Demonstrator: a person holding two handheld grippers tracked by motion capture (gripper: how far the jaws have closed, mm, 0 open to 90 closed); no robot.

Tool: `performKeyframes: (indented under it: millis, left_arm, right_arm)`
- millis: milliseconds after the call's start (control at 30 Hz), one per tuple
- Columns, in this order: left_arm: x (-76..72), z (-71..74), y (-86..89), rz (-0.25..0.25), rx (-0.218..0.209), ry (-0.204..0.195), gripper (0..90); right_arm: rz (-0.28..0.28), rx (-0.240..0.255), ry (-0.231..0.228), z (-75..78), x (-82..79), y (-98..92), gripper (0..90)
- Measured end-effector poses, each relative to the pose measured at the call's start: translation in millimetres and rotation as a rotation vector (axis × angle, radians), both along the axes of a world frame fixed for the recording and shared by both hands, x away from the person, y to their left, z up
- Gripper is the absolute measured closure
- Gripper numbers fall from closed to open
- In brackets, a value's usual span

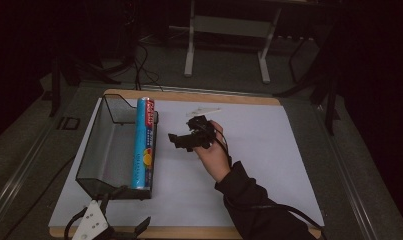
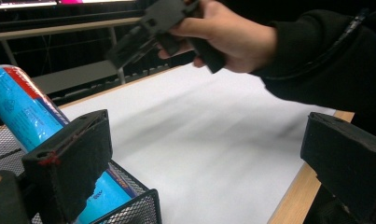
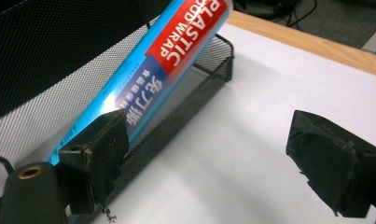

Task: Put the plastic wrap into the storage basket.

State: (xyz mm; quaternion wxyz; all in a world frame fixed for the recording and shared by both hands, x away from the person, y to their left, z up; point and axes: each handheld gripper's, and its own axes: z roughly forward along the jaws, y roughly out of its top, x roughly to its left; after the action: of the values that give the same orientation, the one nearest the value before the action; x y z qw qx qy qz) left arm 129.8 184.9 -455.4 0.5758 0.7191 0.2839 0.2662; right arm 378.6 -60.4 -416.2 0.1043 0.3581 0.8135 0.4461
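A blue and red plastic wrap roll [image 1: 143,145] lies along the right rim of a black mesh tray [image 1: 109,145]. In the right gripper view the roll [image 3: 176,56] rests slanted on the tray's low wall [image 3: 195,88]. To the right of the roll a hand holds my right gripper [image 1: 181,131], which is open and apart from the roll; nothing sits between its pads [image 3: 335,163]. My left gripper [image 1: 126,212] stands open at the tray's near corner, by the table's front edge. Its view shows the roll [image 2: 17,107] beside its left pad [image 2: 69,163].
A white sheet [image 1: 249,165] covers a wooden board [image 1: 189,232]. A small pale strip [image 1: 204,111] lies near the far edge. The person's dark sleeve [image 1: 259,210] crosses the front right. A grey stand [image 1: 229,30] is on the floor behind the table.
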Motion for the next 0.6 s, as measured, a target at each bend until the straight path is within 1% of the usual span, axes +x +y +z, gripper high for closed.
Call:
performKeyframes:
  millis: [33,100,167,200,233,333,367,433,467,533,600]
  left_arm:
    - [0.0,0.1,-0.3,0.000,0.001,-0.001,2.7]
    - [-0.1,0.1,-0.6,0.000,0.001,-0.002,2.7]
    - [-0.3,0.1,-0.7,0.000,0.005,-0.003,2.7]
    - [-0.3,-0.1,-0.7,0.002,0.005,-0.001,2.7]
    - [-0.1,-0.1,-0.7,0.003,0.005,-0.001,2.7]
    - [0.3,-0.1,-0.9,0.007,0.004,-0.002,2.7]
    - [0.3,-0.1,-1.0,0.007,0.005,-0.001,2.7]
    - [0.4,-0.1,-1.5,0.007,0.009,-0.002,2.7]
    - [0.5,-0.2,-1.6,0.006,0.010,-0.002,2.7]
    - [1.1,-0.5,-2.2,0.007,0.013,0.001,2.7]
    - [1.0,-0.4,-2.3,0.007,0.015,0.000,2.7]
  right_arm:
    - [0.001,-0.005,-0.008,0.2,-2.0,-4.8,13.1]
    - [0.008,0.005,-0.016,0.7,-7.4,-14.8,13.1]
    - [0.010,0.000,-0.021,0.8,-9.7,-18.5,13.1]
    - [0.011,-0.007,-0.028,0.5,-13.7,-24.2,13.1]
    - [0.016,0.003,-0.035,-0.4,-17.8,-32.4,13.1]
    - [0.017,0.002,-0.037,-3.4,-24.5,-46.4,13.2]
    - [0.006,0.010,-0.043,-5.3,-27.4,-53.6,13.2]
    - [0.002,0.006,-0.036,-8.2,-30.3,-63.3,13.2]
    - [-0.006,0.019,-0.037,-10.2,-32.6,-70.2,13.2]
    - [-0.017,0.013,-0.036,-12.2,-35.2,-78.6,13.2]
    - [-0.021,0.036,-0.034,-14.0,-38.3,-88.7,13.2]
